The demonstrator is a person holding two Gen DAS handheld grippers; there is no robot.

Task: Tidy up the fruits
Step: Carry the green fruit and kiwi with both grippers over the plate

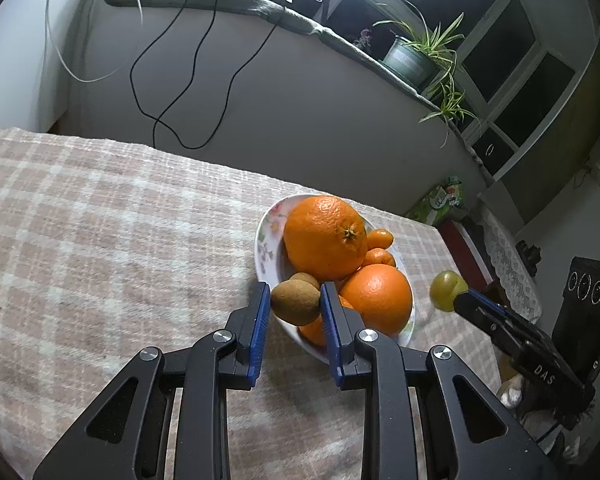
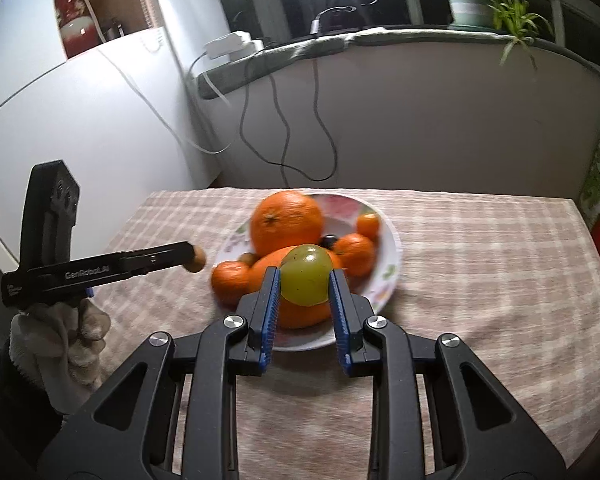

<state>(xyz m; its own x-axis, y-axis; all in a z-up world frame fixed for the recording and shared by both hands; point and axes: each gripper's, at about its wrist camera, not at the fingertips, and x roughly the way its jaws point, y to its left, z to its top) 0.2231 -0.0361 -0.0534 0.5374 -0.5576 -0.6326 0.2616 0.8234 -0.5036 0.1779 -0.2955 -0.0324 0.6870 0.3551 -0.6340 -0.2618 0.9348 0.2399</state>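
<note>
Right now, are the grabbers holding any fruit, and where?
Left gripper pinches a brown kiwi across its sides; right gripper pinches a green fruit the same way.

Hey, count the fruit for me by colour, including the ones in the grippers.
Orange fruit: 5, all on the plate
Brown fruit: 2, one in the left gripper
Green fruit: 1, in the right gripper
Total: 8

The left wrist view looks down along its fingers, close over the plate (image 1: 269, 216) from its left edge. The right wrist view faces the window ledge (image 2: 400, 38), close behind the same plate; both share the checked tablecloth (image 1: 100, 220).
</note>
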